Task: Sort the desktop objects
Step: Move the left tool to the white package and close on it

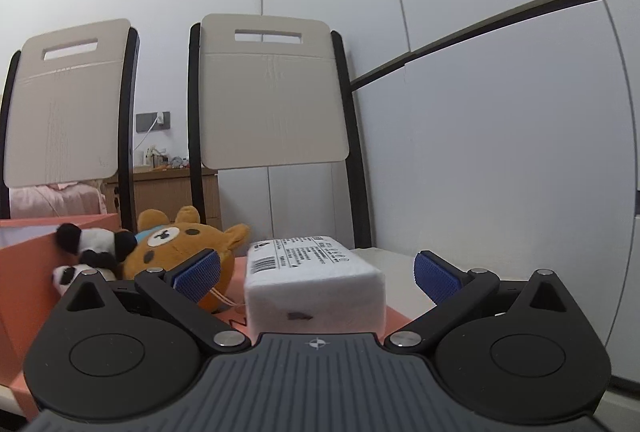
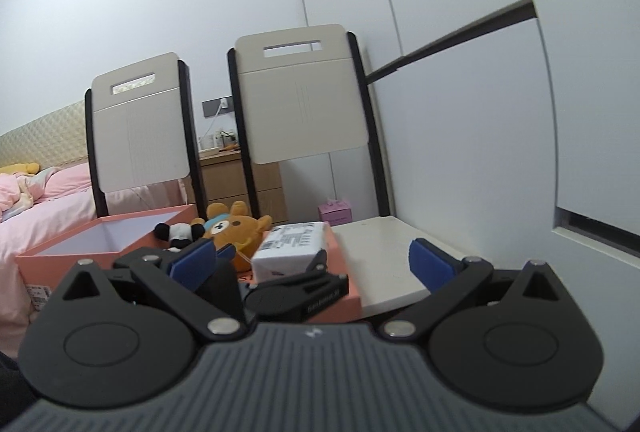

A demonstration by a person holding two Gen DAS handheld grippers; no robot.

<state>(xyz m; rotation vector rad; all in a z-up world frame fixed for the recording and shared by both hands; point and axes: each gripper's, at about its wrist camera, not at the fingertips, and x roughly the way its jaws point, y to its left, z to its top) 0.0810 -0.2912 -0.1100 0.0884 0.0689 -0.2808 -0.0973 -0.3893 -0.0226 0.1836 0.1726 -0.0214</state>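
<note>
The white pack (image 1: 312,280) lies straight ahead between the wide-open, empty left hand-held gripper (image 1: 316,274) fingers, long axis pointing away; the right hand-held gripper (image 2: 312,262), also open and empty, is farther.

Ahead of me stand two beige chair backs with black frames (image 2: 138,120), a wooden drawer cabinet (image 2: 240,184), and a pink-sheeted bed (image 2: 48,200).
</note>
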